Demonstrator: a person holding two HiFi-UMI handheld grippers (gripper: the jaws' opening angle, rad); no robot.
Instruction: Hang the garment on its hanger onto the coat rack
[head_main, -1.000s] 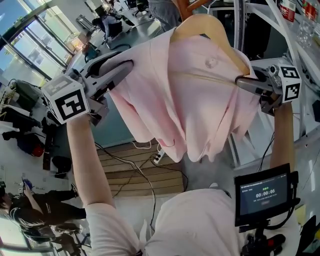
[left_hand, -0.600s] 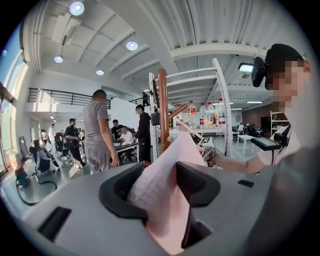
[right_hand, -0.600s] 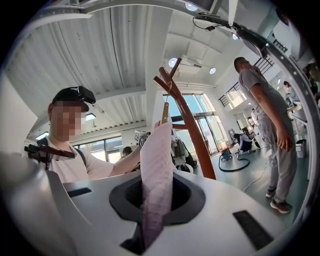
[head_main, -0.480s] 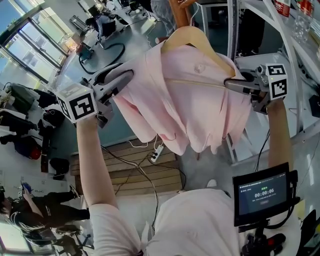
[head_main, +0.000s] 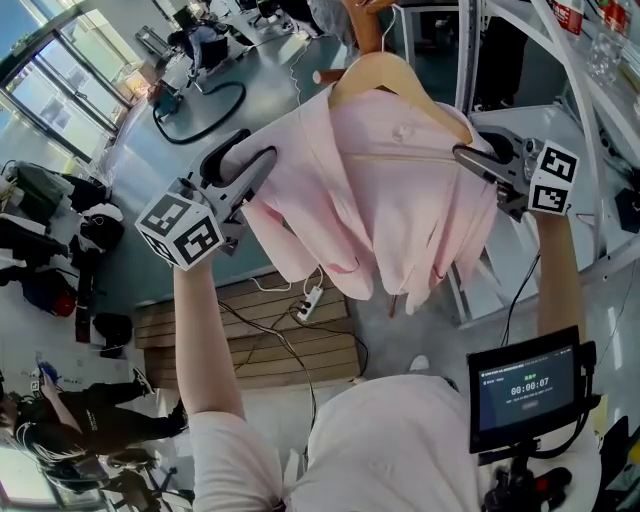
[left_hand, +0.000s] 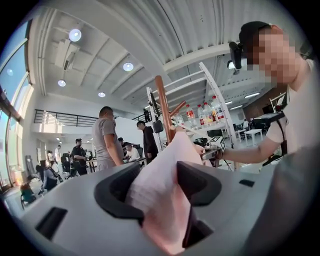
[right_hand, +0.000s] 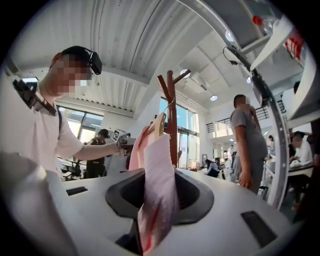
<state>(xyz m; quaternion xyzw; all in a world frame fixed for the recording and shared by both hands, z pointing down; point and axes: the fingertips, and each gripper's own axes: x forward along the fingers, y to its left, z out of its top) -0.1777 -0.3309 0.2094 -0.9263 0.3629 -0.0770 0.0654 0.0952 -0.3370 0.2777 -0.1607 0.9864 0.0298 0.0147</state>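
Garment (head_main: 380, 190), pink, draped on wooden hanger (head_main: 395, 72), is held aloft at far centre, just beside coat rack (head_main: 357, 18); whether the hook is seated on a peg cannot be told. Left gripper (head_main: 255, 158): jaws clamped on a bunched fold at the garment's left shoulder. Right gripper (head_main: 465, 155): jaws opening, with a thin fold lying between them, apparently loose. Risk judged: if the hook is not seated, the hanger may tip rightward and the cloth be dragged off by the left-hand pull. Both forearms are raised and extended far, with the grippers turned inward, flanking the hanger.
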